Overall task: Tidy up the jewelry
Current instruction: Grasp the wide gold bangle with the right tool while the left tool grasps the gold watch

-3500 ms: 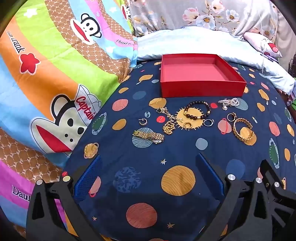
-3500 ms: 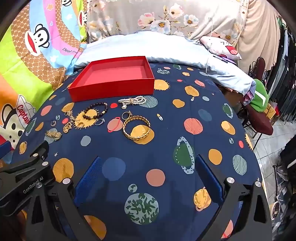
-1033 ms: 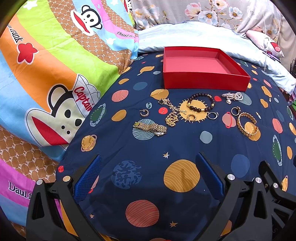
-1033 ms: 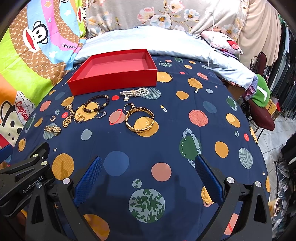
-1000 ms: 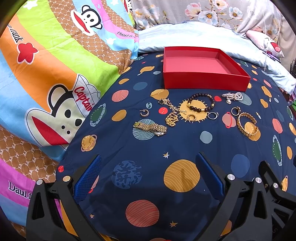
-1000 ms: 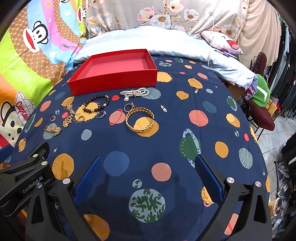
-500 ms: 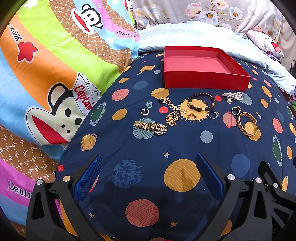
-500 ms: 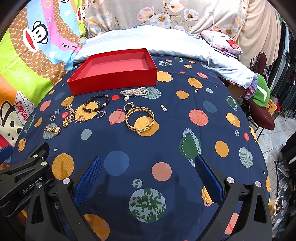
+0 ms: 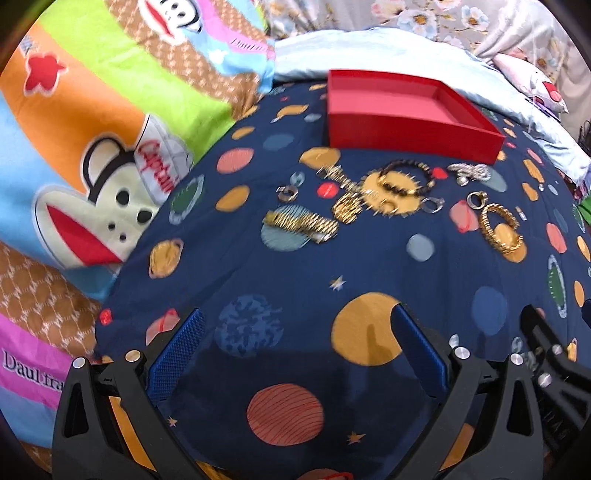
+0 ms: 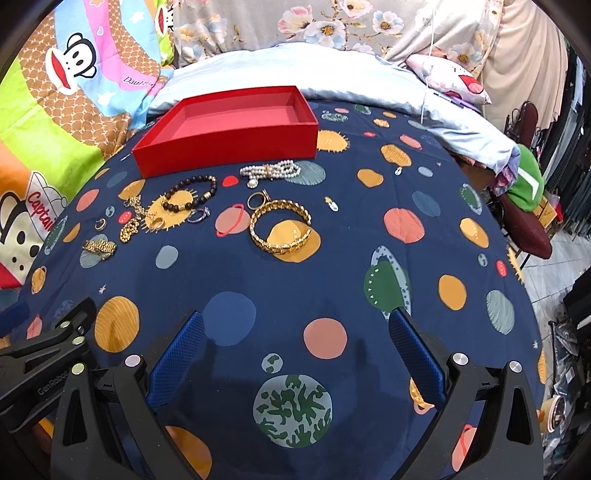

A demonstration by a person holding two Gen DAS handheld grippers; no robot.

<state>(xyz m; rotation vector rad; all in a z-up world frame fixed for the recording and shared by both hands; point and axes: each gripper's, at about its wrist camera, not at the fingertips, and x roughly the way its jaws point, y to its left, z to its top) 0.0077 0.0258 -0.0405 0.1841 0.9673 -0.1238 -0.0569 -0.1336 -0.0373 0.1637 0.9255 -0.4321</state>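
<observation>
Room: a bedroom with a flowery curtain [image 10: 369, 26] at the back and clothes piled on a chair [image 10: 524, 206] at the right.
Surface: a bed with a dark blue planet sheet [image 10: 258, 280]. A bright monkey blanket [image 9: 92, 122] lies on the left and a pale blue pillow [image 10: 295, 70] at the back.
Box: a red box [image 10: 229, 144] sits open on the sheet, near the pillow. Nothing is in it.
Jewelry: all of it lies in a row on the sheet just in front of the box. There is a pearl bracelet [image 10: 271, 171], a dark bead bracelet [image 10: 190, 194], a big gold bangle [image 10: 280, 226], a gold ring [image 10: 257, 199], a gold watch band [image 9: 301, 224] and a gold chain [image 9: 347, 201].
Left tool: the left tool [image 9: 299, 341] hangs low over the sheet with its blue fingers [image 9: 177, 354] spread wide. It holds nothing.
Right tool: the right tool [image 10: 295, 339] is spread wide too and holds nothing.
Change: the left view is blurry now and the jewelry looks a bit closer than a moment ago. The jewelry itself has not moved.
</observation>
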